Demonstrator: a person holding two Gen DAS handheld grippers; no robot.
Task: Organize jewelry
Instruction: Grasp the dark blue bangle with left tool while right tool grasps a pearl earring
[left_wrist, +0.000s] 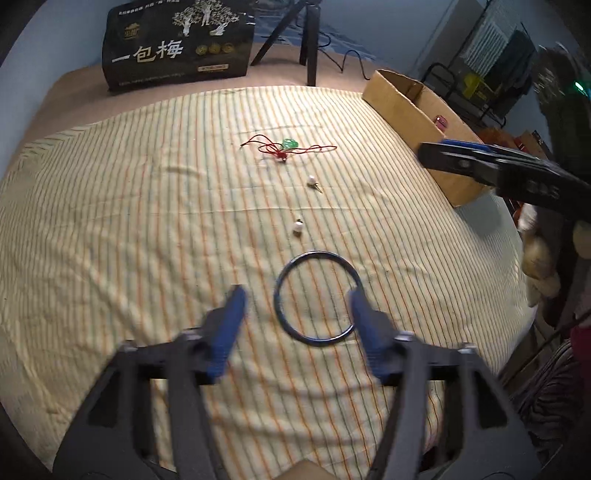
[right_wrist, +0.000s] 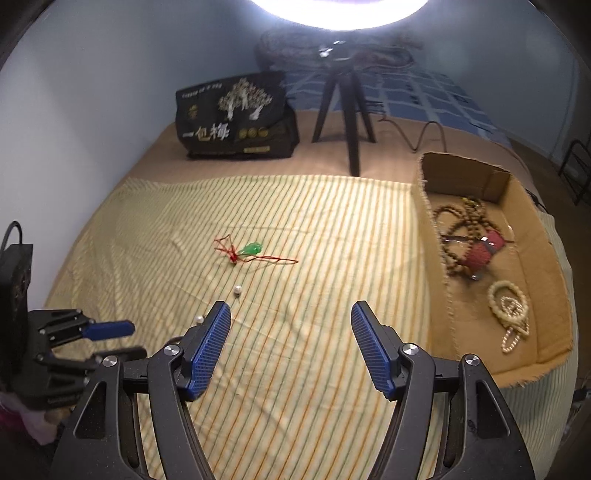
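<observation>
1 bangle, 2 pearl earrings, 1 pendant.

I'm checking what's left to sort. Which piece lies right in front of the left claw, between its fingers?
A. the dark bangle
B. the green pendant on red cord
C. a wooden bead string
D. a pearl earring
A: the dark bangle lies flat on the striped cloth between the open left claw fingers.

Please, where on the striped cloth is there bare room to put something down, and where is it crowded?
Bare: the striped cloth left of the red cord necklace with green pendant, up to the black printed bag. Crowded: the middle line with that necklace, two pearl earrings and dark round bangle; also the cardboard box holding beads.
</observation>
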